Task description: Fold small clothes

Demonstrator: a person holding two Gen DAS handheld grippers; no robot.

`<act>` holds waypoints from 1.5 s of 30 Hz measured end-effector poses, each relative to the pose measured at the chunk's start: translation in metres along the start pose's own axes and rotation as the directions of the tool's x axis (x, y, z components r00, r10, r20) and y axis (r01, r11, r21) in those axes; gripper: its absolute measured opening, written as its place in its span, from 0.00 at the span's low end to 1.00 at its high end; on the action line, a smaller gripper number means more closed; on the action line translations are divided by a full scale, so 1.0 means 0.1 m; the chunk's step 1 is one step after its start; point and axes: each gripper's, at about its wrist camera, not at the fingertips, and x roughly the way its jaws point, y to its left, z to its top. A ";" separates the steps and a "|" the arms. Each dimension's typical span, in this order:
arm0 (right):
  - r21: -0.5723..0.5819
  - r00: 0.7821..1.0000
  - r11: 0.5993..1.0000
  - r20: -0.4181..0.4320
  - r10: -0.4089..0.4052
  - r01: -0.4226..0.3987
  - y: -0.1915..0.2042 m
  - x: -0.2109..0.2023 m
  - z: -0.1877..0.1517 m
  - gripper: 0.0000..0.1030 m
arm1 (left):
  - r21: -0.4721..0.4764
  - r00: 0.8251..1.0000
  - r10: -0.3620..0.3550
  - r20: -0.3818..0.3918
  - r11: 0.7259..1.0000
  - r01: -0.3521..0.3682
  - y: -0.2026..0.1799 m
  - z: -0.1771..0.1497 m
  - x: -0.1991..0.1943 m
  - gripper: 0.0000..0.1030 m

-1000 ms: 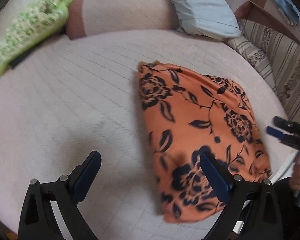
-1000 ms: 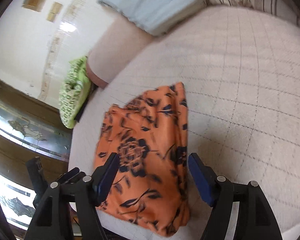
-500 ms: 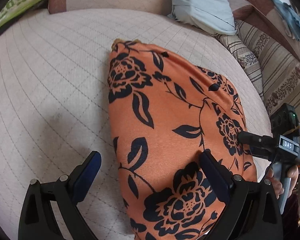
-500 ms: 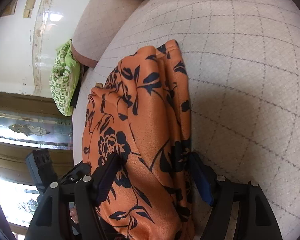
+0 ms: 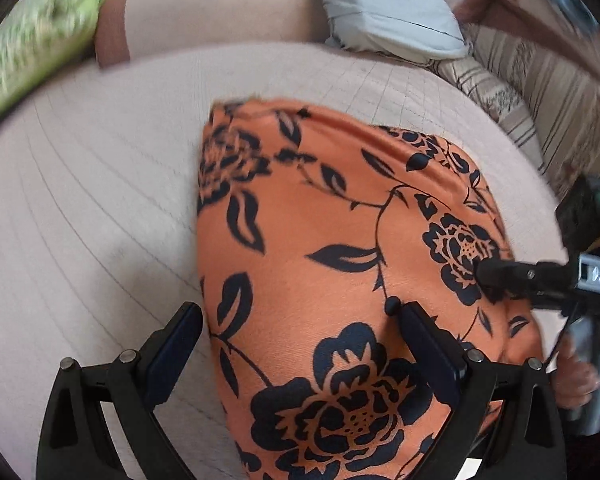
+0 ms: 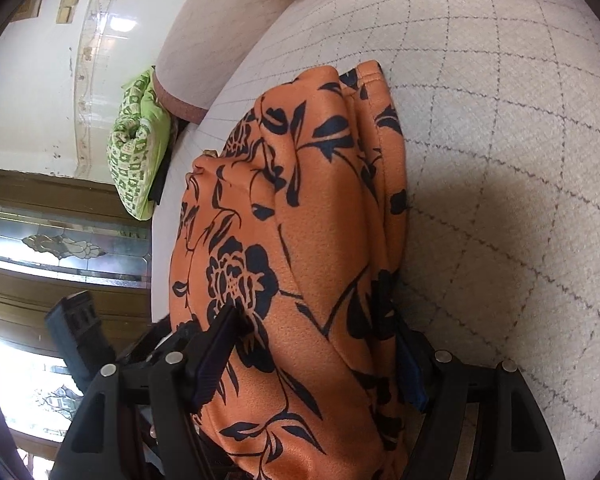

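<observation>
While a second ago both hovered higher, both tongs (image 5: pixel 300 340) (image 6: pixel 312 344) now straddle the orange garment (image 5: pixel 320 240), jaws wide, unclamped.

left claw (image 5: pixel 300 344): we have come down over the orange floral garment (image 5: pixel 340 260), which now fills the gap between its fingers | right claw (image 6: pixel 312 356): we have dropped closer, its fingers now straddling the garment's near end | right claw has come onto the cloth just right of our left claw
</observation>
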 end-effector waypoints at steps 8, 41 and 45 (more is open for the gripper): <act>-0.016 1.000 1.000 0.000 0.005 -0.005 -0.02 -0.02 -0.01 0.73 | 0.113 0.988 0.138 0.070 0.983 -0.145 -0.26 0.04 -0.17 0.96; -0.064 1.000 0.998 0.020 -0.017 0.018 0.07 -0.02 -0.17 0.68 | 0.024 0.999 -0.032 0.021 0.999 0.032 -0.05 0.10 0.11 0.97; -0.080 0.999 0.996 0.030 -0.028 0.030 0.15 0.04 -0.21 0.62 | -0.029 0.995 -0.098 0.022 0.995 0.098 0.08 0.13 0.14 0.96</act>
